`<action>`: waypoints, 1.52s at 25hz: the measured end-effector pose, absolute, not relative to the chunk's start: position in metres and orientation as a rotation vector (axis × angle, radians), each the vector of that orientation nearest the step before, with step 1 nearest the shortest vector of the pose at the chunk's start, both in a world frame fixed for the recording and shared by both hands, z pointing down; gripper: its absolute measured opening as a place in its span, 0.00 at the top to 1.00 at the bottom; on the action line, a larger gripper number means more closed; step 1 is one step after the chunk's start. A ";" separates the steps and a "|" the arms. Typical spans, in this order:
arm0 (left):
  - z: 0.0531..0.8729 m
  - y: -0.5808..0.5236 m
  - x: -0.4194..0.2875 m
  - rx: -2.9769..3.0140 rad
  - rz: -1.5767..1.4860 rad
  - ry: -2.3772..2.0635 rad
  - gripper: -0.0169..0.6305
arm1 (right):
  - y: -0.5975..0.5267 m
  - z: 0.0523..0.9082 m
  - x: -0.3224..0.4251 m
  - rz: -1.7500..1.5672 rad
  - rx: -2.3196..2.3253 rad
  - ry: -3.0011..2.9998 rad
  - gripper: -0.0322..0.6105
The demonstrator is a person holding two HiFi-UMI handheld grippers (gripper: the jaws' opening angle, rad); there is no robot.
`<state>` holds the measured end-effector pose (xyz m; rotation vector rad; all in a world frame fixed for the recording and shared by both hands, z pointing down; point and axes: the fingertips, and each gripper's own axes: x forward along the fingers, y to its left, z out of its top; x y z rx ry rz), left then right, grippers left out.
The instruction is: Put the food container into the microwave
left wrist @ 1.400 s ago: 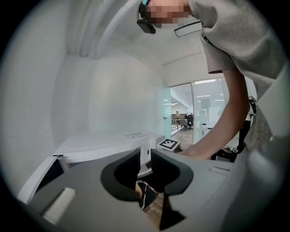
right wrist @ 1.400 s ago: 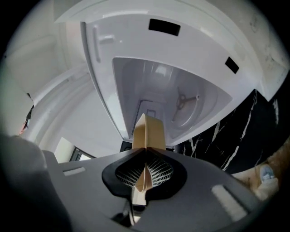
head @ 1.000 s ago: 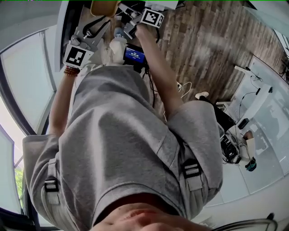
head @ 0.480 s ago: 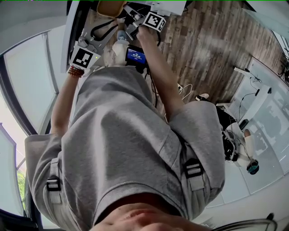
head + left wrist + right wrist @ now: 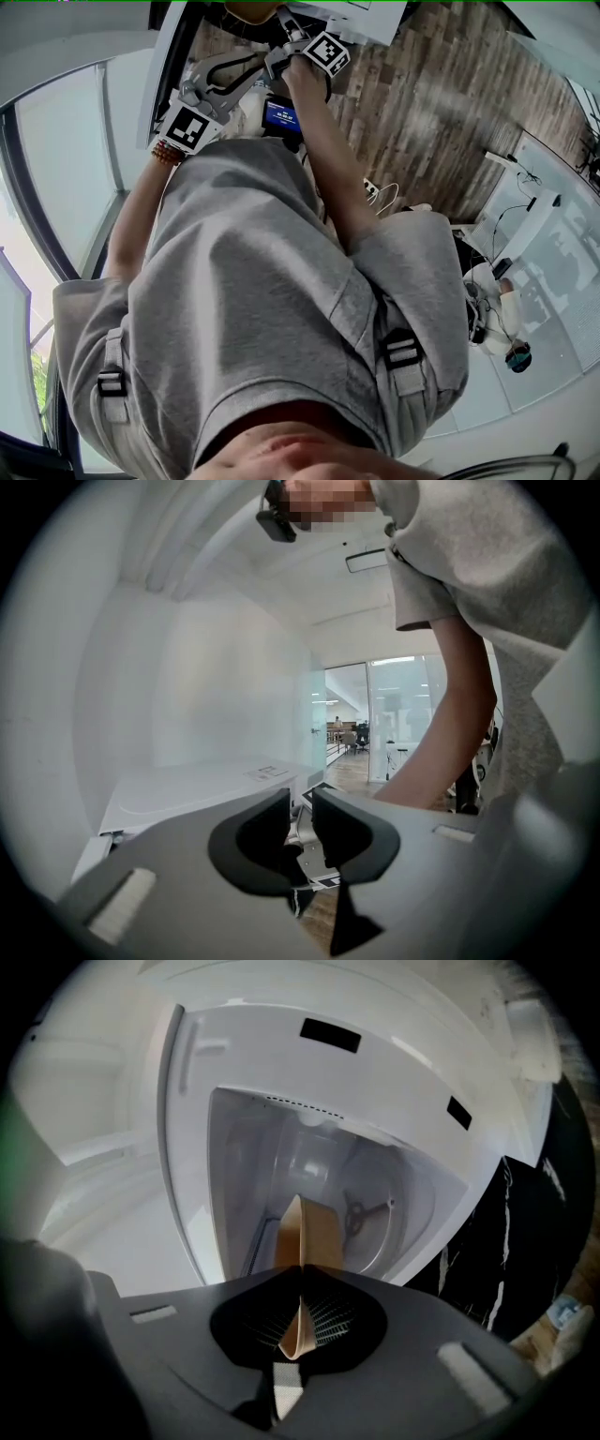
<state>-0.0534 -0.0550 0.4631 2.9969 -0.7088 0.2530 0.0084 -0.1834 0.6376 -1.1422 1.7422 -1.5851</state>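
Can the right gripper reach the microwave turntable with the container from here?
Probably yes: the microwave is open, and nothing shows between the right gripper, its container and the turntable.

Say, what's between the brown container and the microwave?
Nothing; the right gripper view shows the container, held by the right gripper, facing the open microwave.

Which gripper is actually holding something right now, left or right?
The right gripper: its fingers pinch the rim of the brown food container at the open microwave. The left gripper has nothing between its fingers.

A blue screen (image 5: 278,114) glows above wood flooring (image 5: 441,84).
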 end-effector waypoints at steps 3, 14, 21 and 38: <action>0.457 -0.053 -0.055 3.064 0.262 -0.686 0.86 | -0.190 0.638 0.011 -1.545 -1.181 1.701 0.91; 0.452 -0.060 -0.059 3.074 0.246 -0.682 0.86 | -0.194 0.647 0.026 -1.495 -1.251 1.590 0.91; 0.455 -0.061 -0.057 3.086 0.267 -0.673 0.86 | -0.202 0.652 0.033 -1.474 -1.297 1.536 0.91; 0.458 -0.071 -0.058 3.079 0.274 -0.719 0.86 | -0.226 0.667 0.037 -1.424 -1.400 1.416 0.91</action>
